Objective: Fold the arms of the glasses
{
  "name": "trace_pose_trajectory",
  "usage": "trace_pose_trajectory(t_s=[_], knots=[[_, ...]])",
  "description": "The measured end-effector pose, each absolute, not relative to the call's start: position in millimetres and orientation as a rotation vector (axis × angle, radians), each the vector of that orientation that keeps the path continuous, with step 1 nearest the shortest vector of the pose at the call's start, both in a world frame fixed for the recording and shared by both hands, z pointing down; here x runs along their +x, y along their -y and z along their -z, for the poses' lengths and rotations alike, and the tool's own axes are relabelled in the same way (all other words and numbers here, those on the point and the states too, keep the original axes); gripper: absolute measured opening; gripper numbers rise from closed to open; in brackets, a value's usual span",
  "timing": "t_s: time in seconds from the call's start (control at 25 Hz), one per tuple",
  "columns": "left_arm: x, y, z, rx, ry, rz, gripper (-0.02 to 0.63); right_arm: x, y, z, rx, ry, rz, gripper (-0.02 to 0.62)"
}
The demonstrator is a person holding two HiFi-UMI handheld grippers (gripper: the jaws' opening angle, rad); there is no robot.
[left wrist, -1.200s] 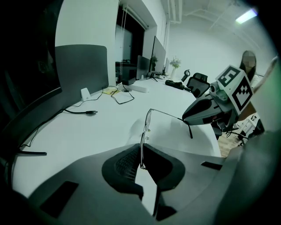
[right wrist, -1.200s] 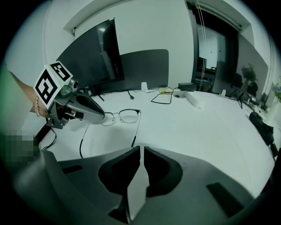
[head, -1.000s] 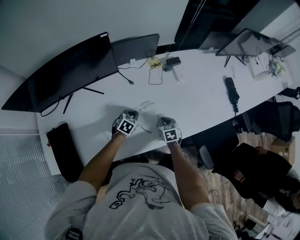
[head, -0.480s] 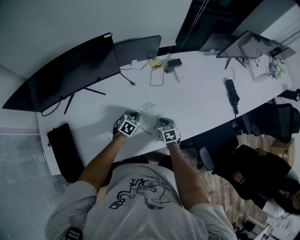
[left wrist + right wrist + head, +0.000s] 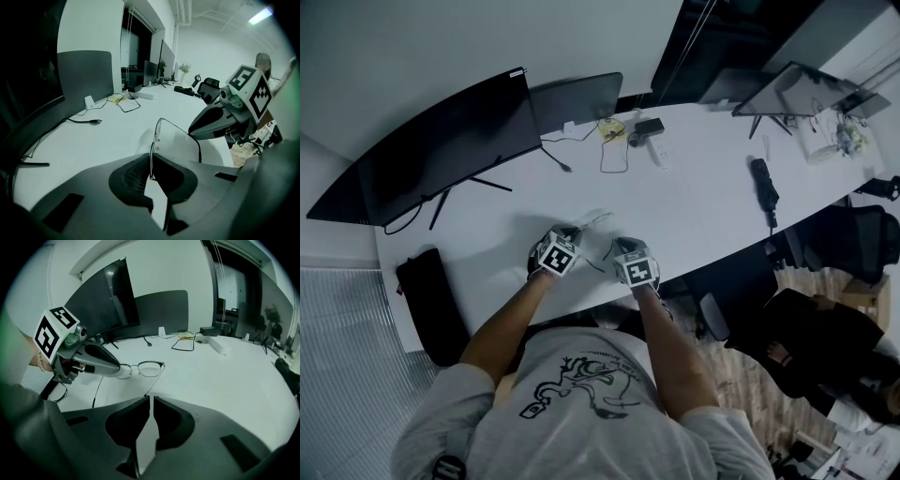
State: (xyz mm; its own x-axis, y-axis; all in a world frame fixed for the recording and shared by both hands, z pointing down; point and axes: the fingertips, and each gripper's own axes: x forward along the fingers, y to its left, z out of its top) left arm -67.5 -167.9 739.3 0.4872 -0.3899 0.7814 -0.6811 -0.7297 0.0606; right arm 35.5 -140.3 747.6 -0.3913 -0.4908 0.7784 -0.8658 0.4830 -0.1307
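Observation:
Thin metal-rimmed glasses (image 5: 594,221) hang just above the white table (image 5: 694,202) between my two grippers. In the left gripper view my left gripper (image 5: 151,159) is shut on the rim of one lens (image 5: 159,133), which stands edge-on between the jaws. The right gripper view shows the front of the glasses (image 5: 143,368), with one arm (image 5: 155,379) running down into the tips of my right gripper (image 5: 151,398), which is shut on its end. The other arm (image 5: 96,391) hangs unfolded below the left gripper (image 5: 96,363). In the head view the left gripper (image 5: 567,234) and right gripper (image 5: 617,247) sit close together.
Two dark monitors (image 5: 450,141) stand at the back left with cables (image 5: 609,155) and a power strip (image 5: 657,148) beyond them. A black folded object (image 5: 763,180) lies at the right. A black bag (image 5: 427,300) sits off the table's left end. A person (image 5: 825,337) is seated at the right.

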Motion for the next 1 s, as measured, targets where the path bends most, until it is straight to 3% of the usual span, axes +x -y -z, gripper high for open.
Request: trace_pose_trajectory(t_s=[1.0], knots=[[-62.7, 142.5, -737.7, 2.397, 0.875, -1.123, 0.037, 19.0, 125.1, -751.1, 1.081, 2.067, -0.741, 0.035]])
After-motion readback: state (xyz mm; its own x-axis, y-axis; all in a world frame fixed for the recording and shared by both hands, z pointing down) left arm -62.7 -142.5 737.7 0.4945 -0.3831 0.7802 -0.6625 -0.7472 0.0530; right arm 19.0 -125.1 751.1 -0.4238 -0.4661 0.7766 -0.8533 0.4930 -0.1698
